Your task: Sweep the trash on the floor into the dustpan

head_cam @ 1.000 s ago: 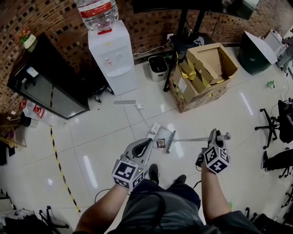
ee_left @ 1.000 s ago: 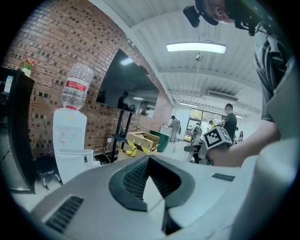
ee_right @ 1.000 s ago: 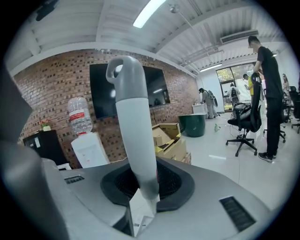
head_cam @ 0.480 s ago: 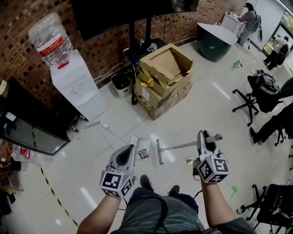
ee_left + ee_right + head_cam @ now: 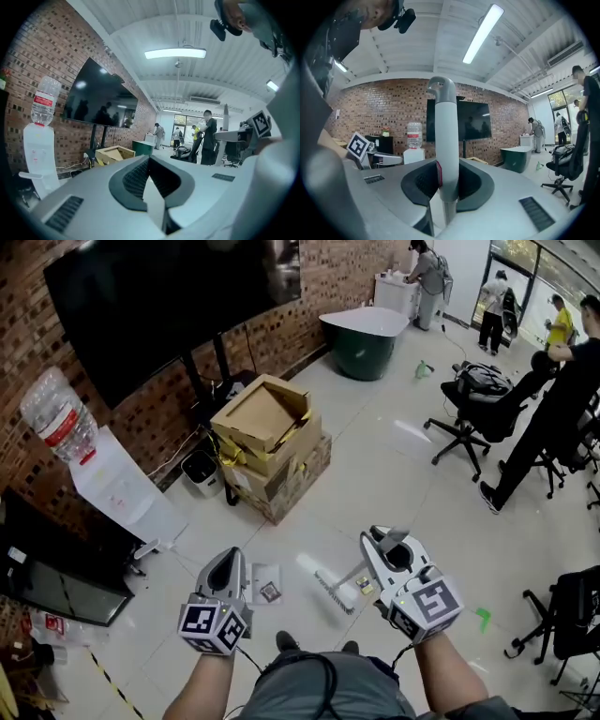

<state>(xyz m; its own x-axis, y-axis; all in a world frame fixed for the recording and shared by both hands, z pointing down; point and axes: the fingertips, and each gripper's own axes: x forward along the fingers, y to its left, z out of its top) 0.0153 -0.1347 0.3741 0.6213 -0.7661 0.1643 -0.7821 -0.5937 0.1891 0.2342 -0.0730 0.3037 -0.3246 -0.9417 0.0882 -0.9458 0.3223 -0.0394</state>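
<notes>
Glossy white floor (image 5: 375, 474) below: the right gripper (image 5: 379, 542) clamps the broom handle (image 5: 445, 136), which slants down-left to the broom head (image 5: 333, 592). The left gripper (image 5: 231, 557) is closed on the dustpan handle (image 5: 153, 199). The dustpan (image 5: 258, 576), just beside the head, holds a dark scrap (image 5: 270, 592).

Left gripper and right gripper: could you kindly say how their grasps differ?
The left gripper is shut on a thin flat part, seemingly of the dustpan; the right gripper on the round broom handle. That handle rises past the right gripper's tongs; nothing shows beyond the left gripper's. Both are shut.
</notes>
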